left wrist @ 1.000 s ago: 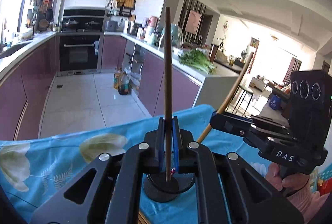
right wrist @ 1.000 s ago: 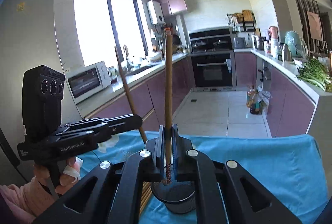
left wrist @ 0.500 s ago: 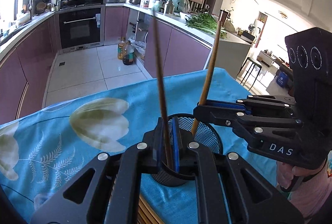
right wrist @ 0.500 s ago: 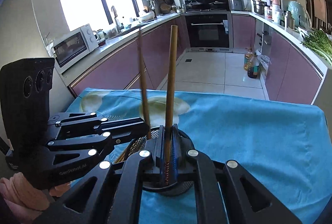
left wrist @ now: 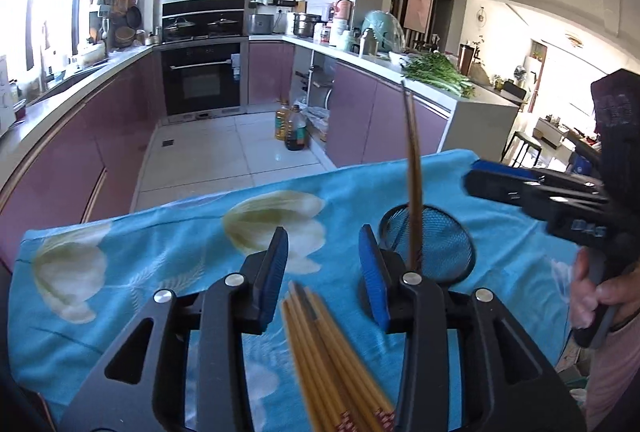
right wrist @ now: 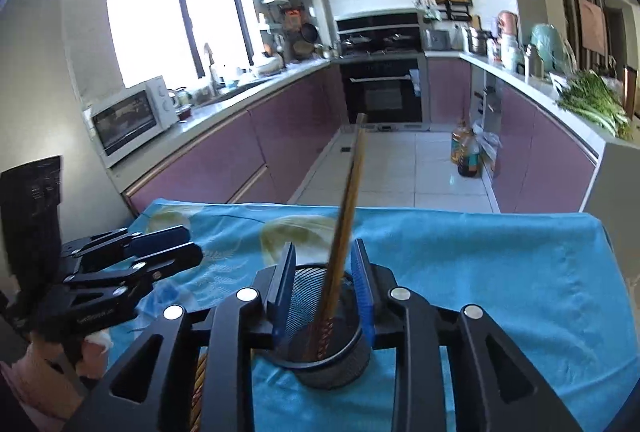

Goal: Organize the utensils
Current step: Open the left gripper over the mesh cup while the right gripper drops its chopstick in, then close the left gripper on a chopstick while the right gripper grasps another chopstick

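Left gripper [left wrist: 323, 272]: jaws apart, just been opening, nothing between pads; bundle of loose chopsticks [left wrist: 328, 360] on blue tablecloth [left wrist: 160, 252] below and between jaws. Right gripper [right wrist: 322, 288]: jaws apart, just been opening; mesh holder [right wrist: 320, 344] beneath them, standing chopsticks [right wrist: 344, 232] inside, leaning, rising between pads untouched.

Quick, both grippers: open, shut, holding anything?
Left gripper: open, jaws just opened, nothing between them.
Right gripper: open, jaws just opened, chopstick released in the mesh holder.

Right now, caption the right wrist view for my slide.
Open right gripper, jaws just opened, straddling brown wooden chopsticks leaning in black mesh holder.
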Demonstrator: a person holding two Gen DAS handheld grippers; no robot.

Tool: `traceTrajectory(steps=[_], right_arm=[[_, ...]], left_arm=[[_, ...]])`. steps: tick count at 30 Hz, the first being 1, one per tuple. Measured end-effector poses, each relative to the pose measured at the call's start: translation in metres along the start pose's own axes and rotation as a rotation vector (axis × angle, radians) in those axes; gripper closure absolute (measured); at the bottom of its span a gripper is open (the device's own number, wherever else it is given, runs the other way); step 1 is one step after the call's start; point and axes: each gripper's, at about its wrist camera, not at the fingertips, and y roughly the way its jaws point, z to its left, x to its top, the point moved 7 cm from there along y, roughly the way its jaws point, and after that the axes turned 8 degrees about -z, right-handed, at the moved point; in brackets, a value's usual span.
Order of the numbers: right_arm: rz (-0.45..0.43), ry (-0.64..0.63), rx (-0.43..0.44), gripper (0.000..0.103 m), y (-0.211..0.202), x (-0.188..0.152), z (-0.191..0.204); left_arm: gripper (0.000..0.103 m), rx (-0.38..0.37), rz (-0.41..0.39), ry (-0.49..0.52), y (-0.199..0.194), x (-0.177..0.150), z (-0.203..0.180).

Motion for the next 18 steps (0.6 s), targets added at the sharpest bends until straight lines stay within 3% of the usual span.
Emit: traceTrajectory(steps=[2, 7, 14, 18], right_arm=[[0.005, -0.043, 0.033, 0.071, -0.008, -0.007, 0.016], [0.121, -0.056, 0.121, 0.071, 0.002, -0.05, 0.049], [0.278, 0.005, 0.128, 0.071, 0.036, -0.108, 0.064], [0.307, 0.014, 0.106, 0.071, 0.045, -0.12, 0.064]], left_arm=[[0.066, 0.02, 0.02, 0.001, -0.006, -0.012, 0.01], [0.066, 0.031, 0.098, -0.011, -0.007, -0.049, 0.027], [0.066, 0.028, 0.229, -0.017, 0.013, -0.113, 0.036], [0.066, 0.027, 0.255, -0.012, 0.017, -0.129, 0.034]])
